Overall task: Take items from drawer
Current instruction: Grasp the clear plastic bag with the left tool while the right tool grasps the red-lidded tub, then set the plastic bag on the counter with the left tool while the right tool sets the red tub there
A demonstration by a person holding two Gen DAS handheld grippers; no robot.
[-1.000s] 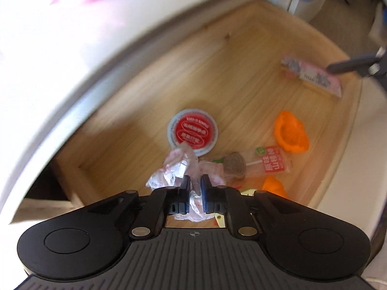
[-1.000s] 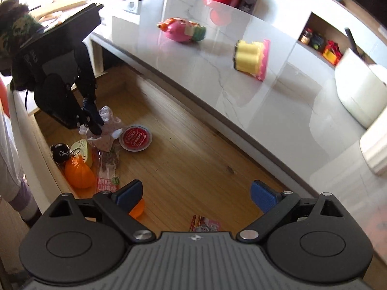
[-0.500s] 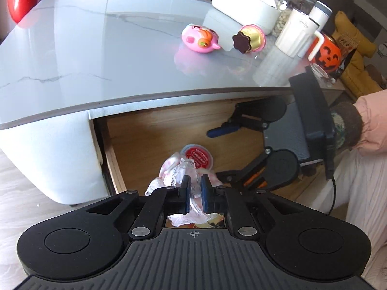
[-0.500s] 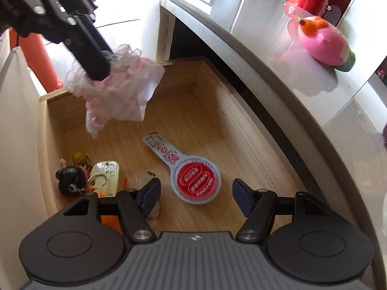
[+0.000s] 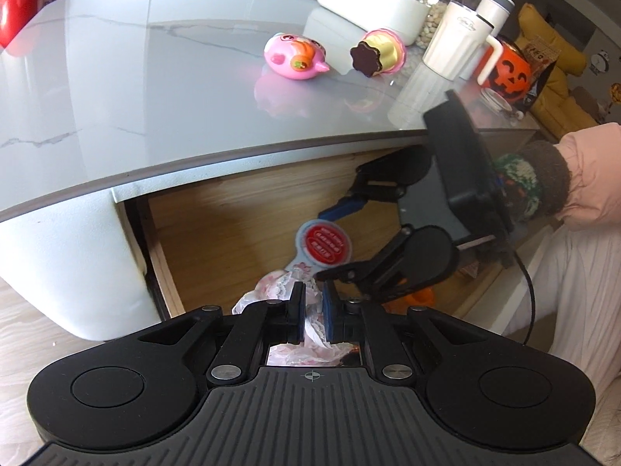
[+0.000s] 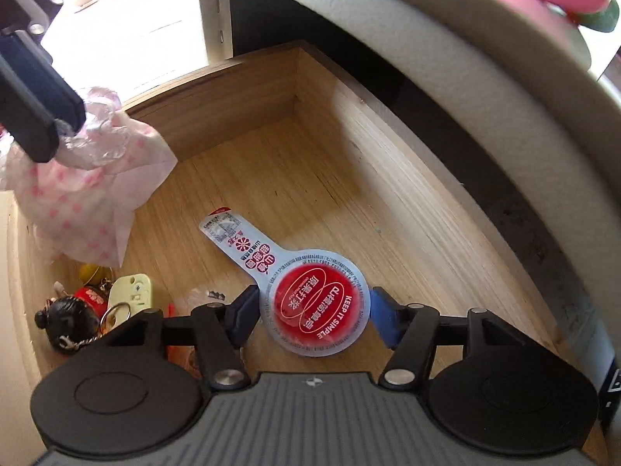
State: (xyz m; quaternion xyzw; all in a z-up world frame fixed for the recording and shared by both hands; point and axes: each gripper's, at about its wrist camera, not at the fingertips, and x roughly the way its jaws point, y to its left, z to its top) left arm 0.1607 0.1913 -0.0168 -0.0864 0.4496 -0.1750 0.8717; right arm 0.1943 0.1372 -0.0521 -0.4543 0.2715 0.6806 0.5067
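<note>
A: From the left wrist, what are the left tongs [image 5: 311, 312] doing?

B: They are pinched tight on a crinkly pink-and-white wrapper [image 5: 289, 291], holding it above the open drawer [image 5: 233, 225] so it can clear the wall. The bench [image 5: 155, 77] above carries a pink toy [image 5: 297, 56], a little cake [image 5: 378, 52], a white mug [image 5: 454, 46] and a pumpkin pail [image 5: 508, 73], so I'd guess that is where removed things go.

A: And the other tool?

B: The right tongs [image 5: 333, 240] reach down into the drawer, spread to either side of the round red-lidded cup [image 5: 324, 242].

A: What does the right wrist show?

B: The right tongs [image 6: 314, 310] stand wide apart with the red-lidded cup [image 6: 314, 306] lying flat between the blue pads [image 6: 384, 318], its long tab pointing away. They straddle it but grip nothing yet; closing looks like the next step. The wrapper [image 6: 85, 190] hangs from the left tongs [image 6: 42, 124] at upper left, off the drawer [image 6: 349, 178] floor.

A: Anything left inside?

B: A keyring cluster [image 6: 97, 306] with a black charm sits in the near corner, plus something orange half hidden under the tool.
</note>
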